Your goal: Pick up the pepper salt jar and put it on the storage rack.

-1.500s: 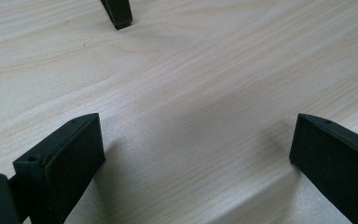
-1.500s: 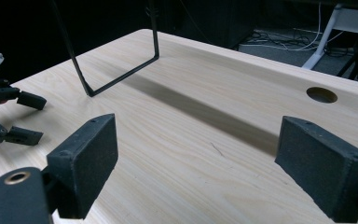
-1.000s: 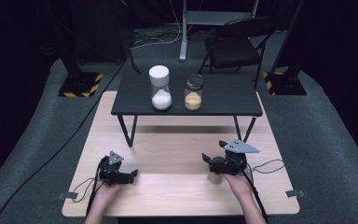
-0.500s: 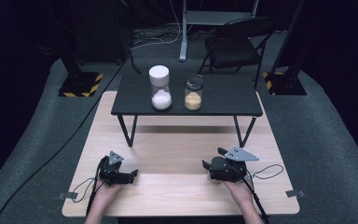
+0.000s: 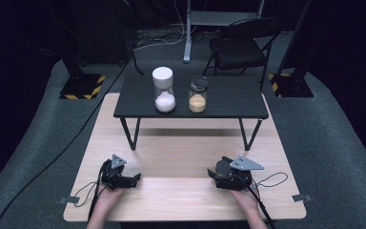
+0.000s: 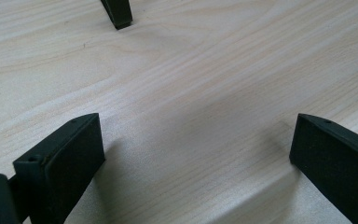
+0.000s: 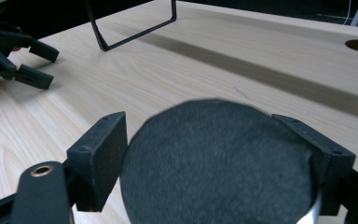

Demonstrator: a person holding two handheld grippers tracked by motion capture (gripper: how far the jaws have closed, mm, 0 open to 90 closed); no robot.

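A dark room with a grey carpeted floor [image 5: 324, 143] surrounds a light wooden table [image 5: 181, 157]. At its far half stands a low black table [image 5: 228, 98]. This carries a clear jar with a white lid and white powder [image 5: 163, 90] and, just beside it to the right, a clear jar with amber granules [image 5: 198, 95]. At the near left, the left tongs [image 5: 136, 179] rest on the wood, released and empty, with their jaws standing wide apart over bare grain. At the near right, the right tongs [image 5: 214, 174] sit low over the table. Their jaws have just been closing, and a round black felt-faced disc [image 7: 214, 163] lies between them, with a pad against its rim on each side. The grip is judged to be fresh and on a thin edge. If the pads bite off the disc's widest line, or if the hand tilts before the clamp is firm, the disc may squirt out or pivot flat onto the wood. The thin cable loop [image 5: 271, 180] trails to the right of the tongs and could snag a quick lift. Open wood lies between the two hands and ahead of them. The black table's slanted legs and overhanging top limit forward travel. The near edge of the wooden table lies close behind both wrists.
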